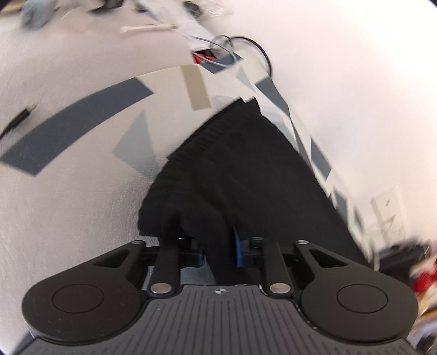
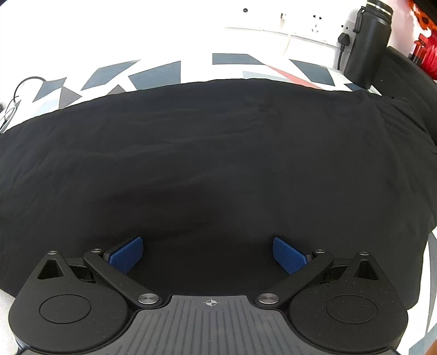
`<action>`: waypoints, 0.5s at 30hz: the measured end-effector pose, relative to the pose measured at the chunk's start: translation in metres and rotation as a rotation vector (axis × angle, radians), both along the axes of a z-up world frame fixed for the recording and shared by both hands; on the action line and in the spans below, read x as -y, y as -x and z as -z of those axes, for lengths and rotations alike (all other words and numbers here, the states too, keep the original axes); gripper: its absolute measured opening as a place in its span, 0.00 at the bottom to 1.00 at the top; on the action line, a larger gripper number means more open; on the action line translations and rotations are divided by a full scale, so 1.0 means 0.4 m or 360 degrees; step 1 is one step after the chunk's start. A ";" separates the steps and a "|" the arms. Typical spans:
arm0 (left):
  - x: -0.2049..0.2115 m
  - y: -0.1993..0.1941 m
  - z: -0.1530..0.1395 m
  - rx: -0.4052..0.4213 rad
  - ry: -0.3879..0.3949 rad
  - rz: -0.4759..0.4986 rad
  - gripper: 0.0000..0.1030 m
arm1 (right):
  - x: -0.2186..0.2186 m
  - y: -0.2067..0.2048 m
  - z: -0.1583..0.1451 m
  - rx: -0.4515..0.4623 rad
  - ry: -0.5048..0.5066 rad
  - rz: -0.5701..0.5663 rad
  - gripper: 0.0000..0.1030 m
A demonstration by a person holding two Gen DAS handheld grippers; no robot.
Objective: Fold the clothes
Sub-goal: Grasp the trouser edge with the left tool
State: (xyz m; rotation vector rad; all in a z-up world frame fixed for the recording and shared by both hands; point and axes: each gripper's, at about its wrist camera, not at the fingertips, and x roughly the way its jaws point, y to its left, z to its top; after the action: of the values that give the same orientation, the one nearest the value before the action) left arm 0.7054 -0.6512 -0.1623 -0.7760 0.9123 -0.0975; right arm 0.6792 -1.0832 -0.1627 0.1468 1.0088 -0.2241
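A black garment (image 2: 218, 153) lies spread over a white cloth with grey-blue shapes (image 2: 158, 72). My right gripper (image 2: 207, 254) is open just above the garment, its blue pads (image 2: 127, 254) wide apart and empty. My left gripper (image 1: 218, 245) is shut on a bunched edge of the black garment (image 1: 235, 163), which it holds lifted; a ribbed hem runs along the raised edge. One blue pad (image 1: 237, 248) shows beside the pinched cloth. The left wrist view is motion-blurred.
A black bottle (image 2: 368, 43) stands at the back right by wall sockets (image 2: 316, 23). Red items (image 2: 426, 54) are at the far right. A black cable loop (image 1: 254, 49) and a tan tape strip (image 1: 196, 87) lie on the cloth.
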 end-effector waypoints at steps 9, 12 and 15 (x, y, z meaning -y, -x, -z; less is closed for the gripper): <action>0.005 0.019 -0.042 0.0073 -0.0195 0.0031 0.10 | -0.005 -0.015 0.000 -0.0021 0.0000 -0.0042 0.99; -0.010 0.026 -0.041 0.0093 -0.0225 0.0013 0.10 | -0.020 -0.026 -0.001 -0.0035 -0.0003 -0.0090 0.99; -0.036 0.022 -0.036 0.0091 -0.0228 -0.0003 0.10 | -0.046 -0.033 0.001 -0.0037 0.0004 -0.0133 0.99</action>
State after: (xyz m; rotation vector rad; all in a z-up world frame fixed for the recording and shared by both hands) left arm 0.6965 -0.6369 -0.1479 -0.6379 0.8545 -0.0516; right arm 0.6925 -1.0648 -0.1632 0.0998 1.0357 -0.1509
